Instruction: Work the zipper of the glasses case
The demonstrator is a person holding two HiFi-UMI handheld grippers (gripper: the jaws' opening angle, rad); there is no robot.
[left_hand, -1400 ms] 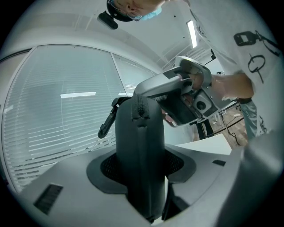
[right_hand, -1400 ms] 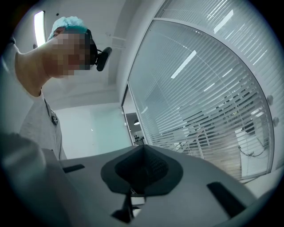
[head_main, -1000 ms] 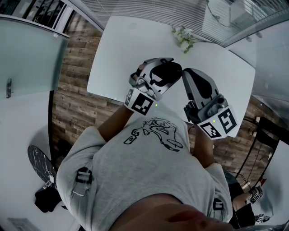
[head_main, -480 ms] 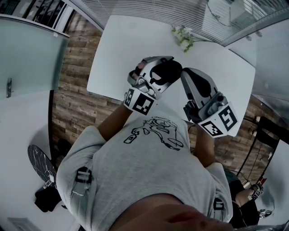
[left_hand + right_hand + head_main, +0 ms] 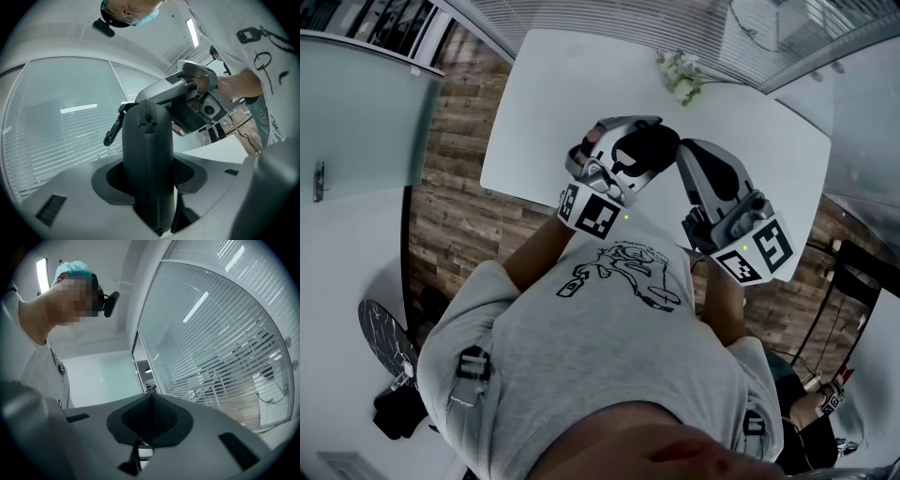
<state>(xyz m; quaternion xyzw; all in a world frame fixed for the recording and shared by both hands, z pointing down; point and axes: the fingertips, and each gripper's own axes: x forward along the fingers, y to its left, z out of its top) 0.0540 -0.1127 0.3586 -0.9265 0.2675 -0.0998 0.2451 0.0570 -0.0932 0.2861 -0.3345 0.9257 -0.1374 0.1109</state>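
White, round-cornered tabletop stands on brown wood-plank flooring, with slatted glass partitions along the far side. I record both tools held over the table's near edge, with open tabletop beyond them and to either side.

Left gripper: jaws clamped on the black, rounded, soft-shell glasses case. The case stands upright between them, and its zipper track runs along the ridge facing the camera. A black snap hook juts from the case's upper left side.

Right gripper: jaws pressed together, with nothing seen between them. In the head view its tip sits just beside the case's right end. I cannot tell whether they touch.

Small sprig of white flowers with green leaves lies on the far part of the table, well apart from both tools. Frosted glass panel borders the floor at the left.
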